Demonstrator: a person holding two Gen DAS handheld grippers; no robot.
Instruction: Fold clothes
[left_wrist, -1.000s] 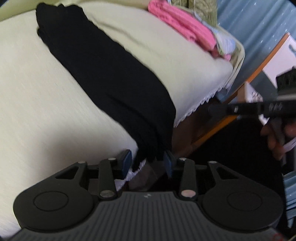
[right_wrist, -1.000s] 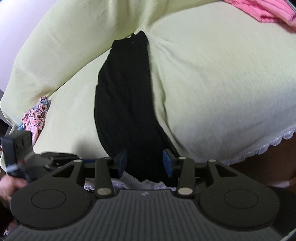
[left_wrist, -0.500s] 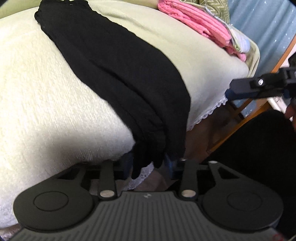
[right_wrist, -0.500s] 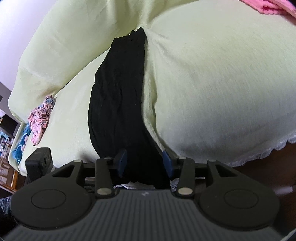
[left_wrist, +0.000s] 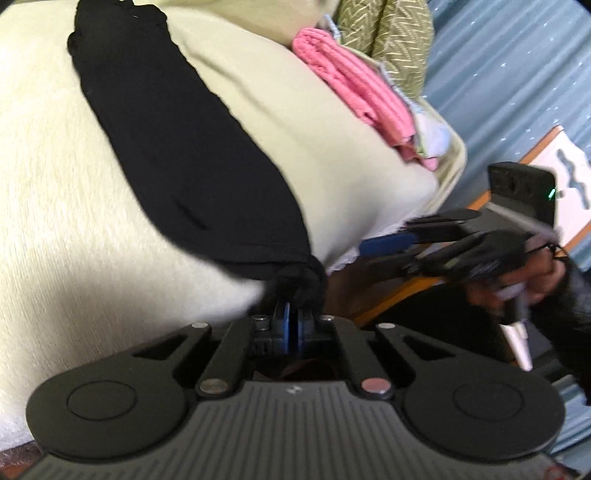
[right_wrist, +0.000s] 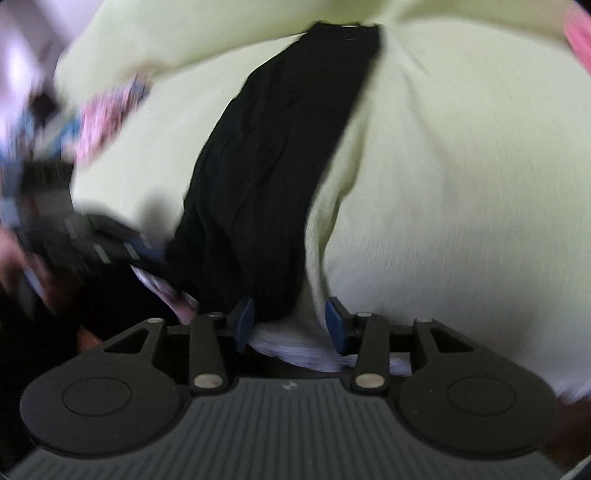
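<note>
A long black garment (left_wrist: 184, 147) lies in a folded strip across the pale green bed cover (left_wrist: 332, 166). My left gripper (left_wrist: 293, 326) is shut on the bunched near end of that strip at the bed's edge. In the right wrist view the same black garment (right_wrist: 266, 166) runs from the far fold down to my right gripper (right_wrist: 290, 321). That gripper stands open. The cloth's lower end hangs between its pads, close to the left fingertip (right_wrist: 243, 319), and no pad presses on it. The right gripper (left_wrist: 391, 243) also shows beside the bed in the left wrist view, held by a hand (left_wrist: 524, 273).
Folded pink clothes (left_wrist: 354, 88) are stacked at the bed's far right corner, below a green patterned pillow (left_wrist: 388, 33). A patterned pink and blue cloth (right_wrist: 107, 110) lies at the left. The lace hem (right_wrist: 303, 350) of the cover hangs under the right gripper. A blue curtain (left_wrist: 509, 74) is beyond.
The left jaws closed on the garment's near end and bunched it. The right gripper rolled and shifted along the bed's edge, so the garment's end now lies by its left pad.
</note>
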